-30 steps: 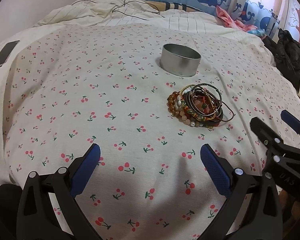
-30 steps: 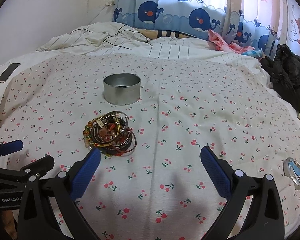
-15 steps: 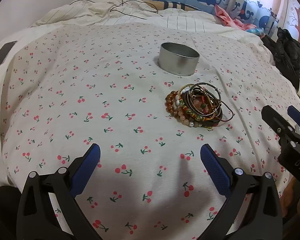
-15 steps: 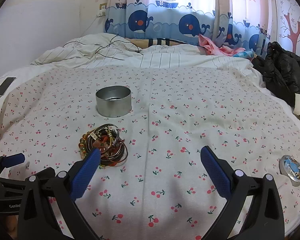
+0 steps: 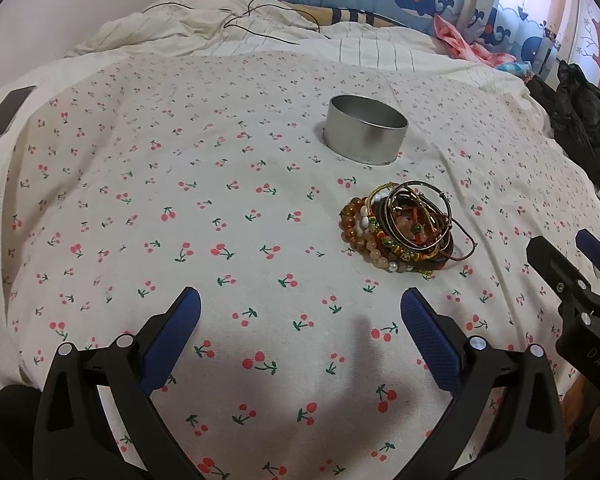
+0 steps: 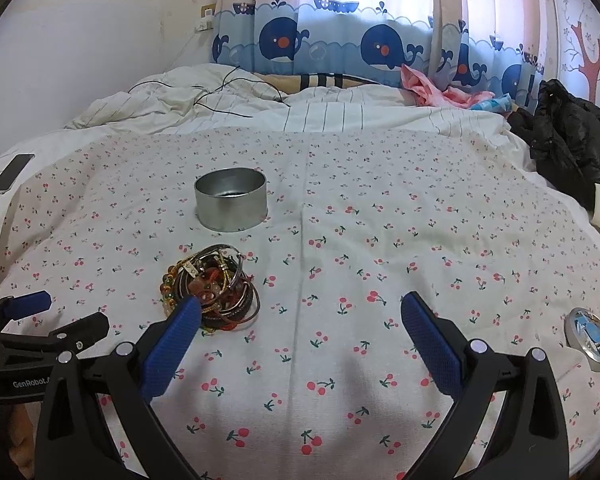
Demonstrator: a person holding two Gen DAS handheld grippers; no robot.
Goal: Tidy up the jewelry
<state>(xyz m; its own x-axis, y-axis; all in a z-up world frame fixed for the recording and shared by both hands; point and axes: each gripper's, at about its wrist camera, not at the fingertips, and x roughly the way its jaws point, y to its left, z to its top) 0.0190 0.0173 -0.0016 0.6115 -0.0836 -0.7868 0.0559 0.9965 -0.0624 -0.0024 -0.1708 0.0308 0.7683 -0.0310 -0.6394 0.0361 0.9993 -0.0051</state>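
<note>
Your left gripper (image 5: 300, 320) and right gripper (image 6: 300, 320) are both wide open, holding nothing. The bracelets (image 5: 404, 228) lie flat in a round pile on the bed (image 5: 140, 200), just in front of the tin (image 5: 366, 134), which stands upright, open side up.

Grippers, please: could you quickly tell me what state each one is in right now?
Left gripper: open, holding nothing.
Right gripper: open, holding nothing.
</note>
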